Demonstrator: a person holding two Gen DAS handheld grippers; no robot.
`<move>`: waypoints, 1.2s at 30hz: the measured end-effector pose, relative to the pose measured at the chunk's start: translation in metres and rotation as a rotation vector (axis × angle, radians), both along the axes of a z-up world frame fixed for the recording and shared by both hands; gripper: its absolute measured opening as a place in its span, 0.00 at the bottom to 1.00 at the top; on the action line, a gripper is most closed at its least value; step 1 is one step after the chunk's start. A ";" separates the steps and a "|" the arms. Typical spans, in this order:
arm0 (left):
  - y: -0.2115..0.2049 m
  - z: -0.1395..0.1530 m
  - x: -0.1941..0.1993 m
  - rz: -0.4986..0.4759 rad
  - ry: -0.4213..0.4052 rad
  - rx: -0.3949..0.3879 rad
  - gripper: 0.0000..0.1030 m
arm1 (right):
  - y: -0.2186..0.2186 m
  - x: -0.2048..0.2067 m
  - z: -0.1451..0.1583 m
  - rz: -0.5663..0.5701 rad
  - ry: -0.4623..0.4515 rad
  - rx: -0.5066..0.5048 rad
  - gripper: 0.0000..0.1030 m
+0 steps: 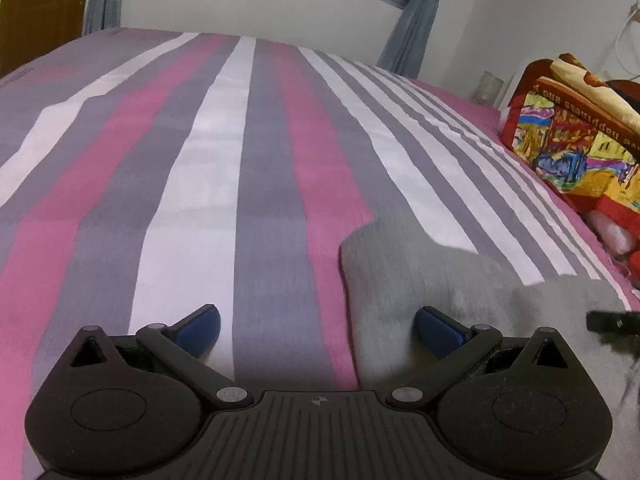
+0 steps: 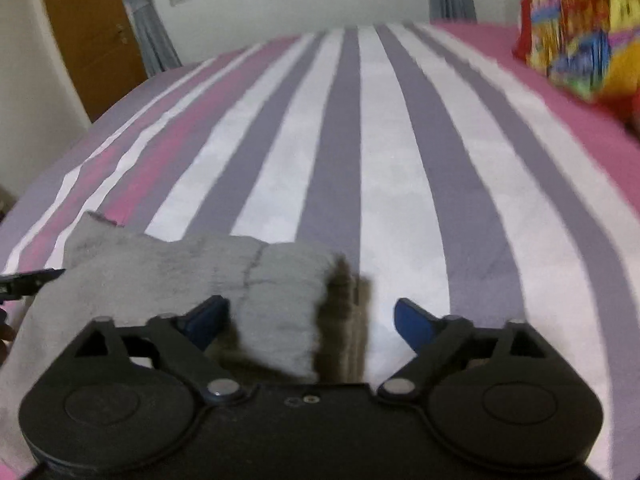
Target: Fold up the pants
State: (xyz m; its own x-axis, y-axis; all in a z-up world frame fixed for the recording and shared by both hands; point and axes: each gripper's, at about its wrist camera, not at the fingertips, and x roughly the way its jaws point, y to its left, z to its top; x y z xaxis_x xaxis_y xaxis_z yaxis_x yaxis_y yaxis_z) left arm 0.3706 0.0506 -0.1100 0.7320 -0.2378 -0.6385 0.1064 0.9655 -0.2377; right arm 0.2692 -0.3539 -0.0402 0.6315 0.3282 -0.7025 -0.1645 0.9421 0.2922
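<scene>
— Both black tongs with blue pads, left gripper (image 1: 316, 330) and right gripper (image 2: 310, 322), gape wide, holding nothing.

— And the grey fleece pants (image 2: 192, 268)?

— Folded on the pink, grey and white striped bedsheet (image 1: 224, 168), lying loose beneath the right one's jaws.

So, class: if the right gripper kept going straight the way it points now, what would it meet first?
Probably the grey pants: their folded edge lies between the open right gripper fingers. Beyond is only striped bedsheet.
</scene>
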 end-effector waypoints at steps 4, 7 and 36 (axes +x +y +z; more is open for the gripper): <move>0.002 0.009 0.002 0.011 -0.048 -0.045 1.00 | -0.008 -0.008 -0.010 -0.013 -0.029 0.049 0.92; 0.003 0.020 -0.009 0.011 -0.083 -0.109 1.00 | -0.004 -0.020 0.009 -0.020 -0.111 0.064 0.83; -0.020 0.010 -0.117 -0.001 -0.042 -0.029 1.00 | -0.037 -0.080 0.025 -0.089 -0.133 0.202 0.72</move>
State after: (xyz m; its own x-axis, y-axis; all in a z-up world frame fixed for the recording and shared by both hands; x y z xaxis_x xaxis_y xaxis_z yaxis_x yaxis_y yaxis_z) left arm 0.2540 0.0302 -0.1002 0.7578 -0.2559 -0.6002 0.1173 0.9583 -0.2605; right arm 0.1895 -0.3912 -0.0152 0.7469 0.3919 -0.5372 -0.1329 0.8795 0.4569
